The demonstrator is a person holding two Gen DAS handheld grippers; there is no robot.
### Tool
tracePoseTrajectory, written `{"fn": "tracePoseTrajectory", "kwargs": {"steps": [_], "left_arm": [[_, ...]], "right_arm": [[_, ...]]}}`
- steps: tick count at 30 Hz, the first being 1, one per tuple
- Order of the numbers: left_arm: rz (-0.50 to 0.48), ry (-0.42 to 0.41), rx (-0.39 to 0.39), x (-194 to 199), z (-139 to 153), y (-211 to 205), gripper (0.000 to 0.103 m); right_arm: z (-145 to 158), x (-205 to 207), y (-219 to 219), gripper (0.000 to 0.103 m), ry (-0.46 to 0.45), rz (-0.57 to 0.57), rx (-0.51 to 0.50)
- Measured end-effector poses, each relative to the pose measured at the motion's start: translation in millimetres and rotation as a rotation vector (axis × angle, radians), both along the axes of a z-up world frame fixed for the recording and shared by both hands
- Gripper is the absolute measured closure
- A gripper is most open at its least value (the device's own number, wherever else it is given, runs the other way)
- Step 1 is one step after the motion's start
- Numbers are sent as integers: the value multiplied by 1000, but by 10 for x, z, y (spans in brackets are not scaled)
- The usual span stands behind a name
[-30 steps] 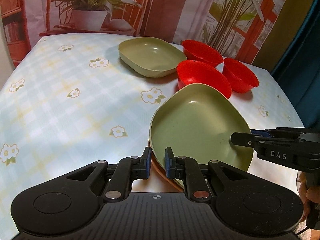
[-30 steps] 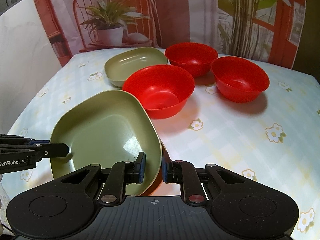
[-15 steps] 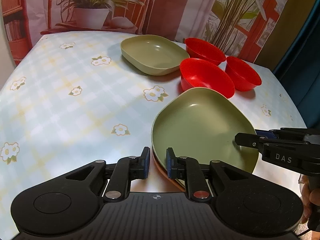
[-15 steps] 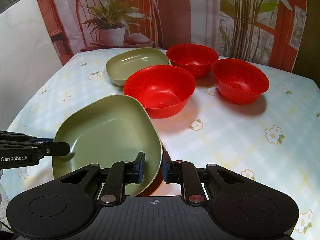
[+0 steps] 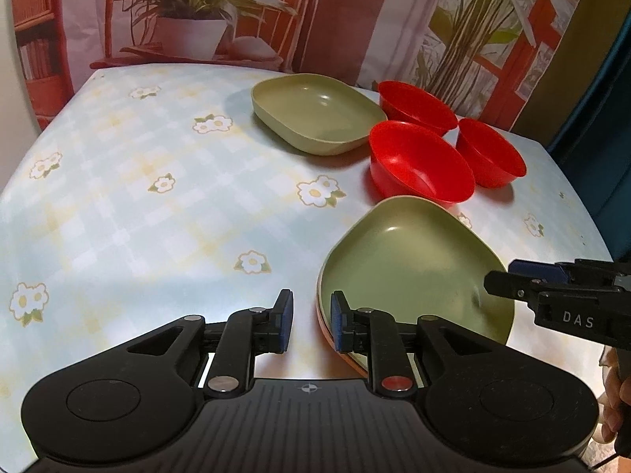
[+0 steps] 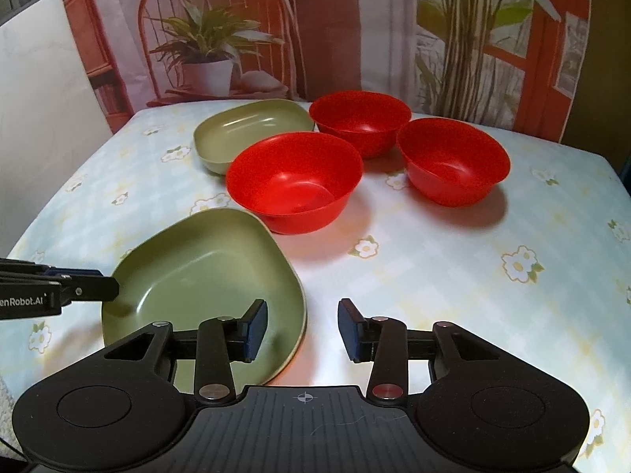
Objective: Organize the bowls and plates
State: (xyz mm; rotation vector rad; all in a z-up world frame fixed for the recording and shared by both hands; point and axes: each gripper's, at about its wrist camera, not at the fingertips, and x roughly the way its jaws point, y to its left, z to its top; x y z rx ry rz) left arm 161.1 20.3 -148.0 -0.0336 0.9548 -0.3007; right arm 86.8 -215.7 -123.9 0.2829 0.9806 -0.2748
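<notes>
A green plate (image 5: 406, 260) (image 6: 205, 276) lies near me on the flowered table, stacked on an orange plate (image 5: 340, 356) of which only a sliver of rim shows. My left gripper (image 5: 309, 321) straddles the stack's left rim. Its jaws are opening and its pads do not clamp the rim. My right gripper (image 6: 303, 327) straddles the right rim, its jaws opening wider and clear of the plate. Each gripper also shows in the other's view: right gripper (image 5: 512, 280), left gripper (image 6: 98, 287). Farther back sit a second green plate (image 5: 315, 114) (image 6: 244, 130) and three red bowls (image 5: 418, 165) (image 6: 292, 181).
The nearest red bowl almost touches the far rim of the near green plate. The other red bowls (image 6: 359, 122) (image 6: 453, 161) stand behind it. The flowered tablecloth (image 5: 157, 197) stretches left. A printed backdrop rises behind the table. A hand (image 5: 615, 374) grips the right tool.
Both pairs of jaws were closed on the near green plate's rim and have spread off it, the right pair wider. The plate has settled flat on the table.
</notes>
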Motion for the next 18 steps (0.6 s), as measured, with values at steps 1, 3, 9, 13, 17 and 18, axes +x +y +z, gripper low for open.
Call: {"fn": "tracePoseTrajectory", "kwargs": {"steps": [1, 3, 9, 13, 17, 18], "left_arm": [[-1, -2, -1, 9, 9, 1, 82], [-3, -15, -2, 31, 55, 12, 82], [-7, -63, -2, 195, 243, 27, 82], [-20, -118, 12, 325, 438, -13, 82], [-22, -174, 14, 443, 643, -43, 82], [-21, -184, 14, 472, 682, -44, 82]], "right_arm": [[-4, -3, -6, 68, 2, -2, 0], [7, -2, -10, 68, 1, -2, 3], [120, 87, -73, 70, -22, 9, -6], [250, 214, -151, 71, -55, 16, -16], [383, 360, -257, 72, -94, 18, -25], [407, 393, -280, 72, -103, 16, -25]]}}
